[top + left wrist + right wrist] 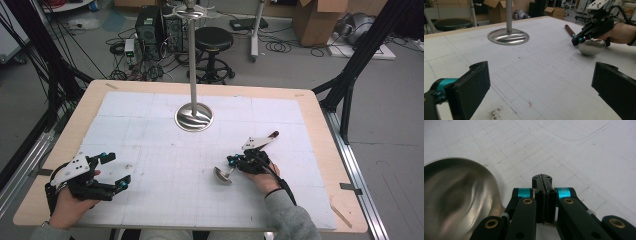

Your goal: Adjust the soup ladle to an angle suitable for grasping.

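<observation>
A steel ladle lies right of the table's middle, its bowl (222, 175) (592, 46) (456, 197) tipped on edge and its dark wooden handle end (273, 134) (569, 30) pointing to the far right. My right gripper (232, 160) (577, 40) (545, 195) lies along the ladle's thin stem, tips right behind the bowl. Its jaws are pressed together, apparently on that stem, which is mostly hidden under them. At the near left, my left gripper (116, 170) (539, 85) is held just above the mat, open and with nothing between its fingers.
A metal stand with a round dished base (194, 118) (508, 36) and a tall pole (192, 55) rises at the centre back of the white gridded mat (150, 135). The wooden table edge (330, 150) frames the mat. A stool and boxes stand beyond the table.
</observation>
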`<state>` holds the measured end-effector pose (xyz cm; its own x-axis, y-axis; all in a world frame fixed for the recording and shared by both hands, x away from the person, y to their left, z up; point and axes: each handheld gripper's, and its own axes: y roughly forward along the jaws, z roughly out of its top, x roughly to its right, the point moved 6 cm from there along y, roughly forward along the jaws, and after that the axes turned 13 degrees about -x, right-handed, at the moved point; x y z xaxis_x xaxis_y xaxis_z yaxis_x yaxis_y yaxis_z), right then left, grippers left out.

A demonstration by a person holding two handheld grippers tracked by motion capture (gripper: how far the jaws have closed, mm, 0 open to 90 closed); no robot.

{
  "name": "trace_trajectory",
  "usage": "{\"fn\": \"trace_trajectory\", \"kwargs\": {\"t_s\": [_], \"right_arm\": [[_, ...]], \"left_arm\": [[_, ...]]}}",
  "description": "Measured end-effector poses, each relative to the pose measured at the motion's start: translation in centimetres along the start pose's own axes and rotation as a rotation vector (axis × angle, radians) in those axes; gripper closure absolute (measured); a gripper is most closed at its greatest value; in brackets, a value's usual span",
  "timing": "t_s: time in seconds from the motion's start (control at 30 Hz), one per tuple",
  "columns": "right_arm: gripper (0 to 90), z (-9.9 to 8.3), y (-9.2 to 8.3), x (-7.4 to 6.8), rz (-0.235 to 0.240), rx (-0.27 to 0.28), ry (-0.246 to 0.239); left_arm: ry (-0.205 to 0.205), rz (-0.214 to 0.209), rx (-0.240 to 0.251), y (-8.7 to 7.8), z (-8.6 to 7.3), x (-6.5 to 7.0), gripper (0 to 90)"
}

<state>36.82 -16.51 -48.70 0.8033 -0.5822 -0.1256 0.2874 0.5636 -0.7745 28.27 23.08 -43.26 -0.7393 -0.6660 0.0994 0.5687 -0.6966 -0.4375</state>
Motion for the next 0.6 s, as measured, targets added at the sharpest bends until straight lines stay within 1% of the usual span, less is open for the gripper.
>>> {"fn": "trace_trajectory", "kwargs": {"t_s": [0.07, 0.13, 0.27, 0.33, 0.53, 0.6], "right_arm": [[90.0, -0.02, 0.13, 0.02, 0.000, -0.013, 0.001], [90.0, -0.07, 0.24, -0.11, -0.011, -0.031, -0.014], [90.0, -0.08, 0.24, -0.13, -0.012, -0.028, -0.018], [90.0, -0.14, 0.21, -0.20, -0.008, -0.033, -0.020], [90.0, -0.48, -0.09, -0.15, 0.018, -0.046, 0.008], [90.0, -0.59, -0.27, -0.17, 0.016, -0.059, -0.002]], "left_arm": [[0.001, -0.002, -0.002, 0.01, -0.02, 0.01, 2.4], [-0.001, -0.002, -0.002, 0.03, -0.02, 0.00, 2.4], [-0.004, -0.003, -0.005, 0.05, -0.07, -0.02, 2.4], [-0.005, -0.004, -0.005, 0.03, -0.07, -0.01, 2.4], [-0.003, -0.005, -0.009, 0.08, -0.09, -0.02, 2.4], [-0.005, -0.004, -0.009, 0.09, -0.10, 0.01, 2.4]]}}
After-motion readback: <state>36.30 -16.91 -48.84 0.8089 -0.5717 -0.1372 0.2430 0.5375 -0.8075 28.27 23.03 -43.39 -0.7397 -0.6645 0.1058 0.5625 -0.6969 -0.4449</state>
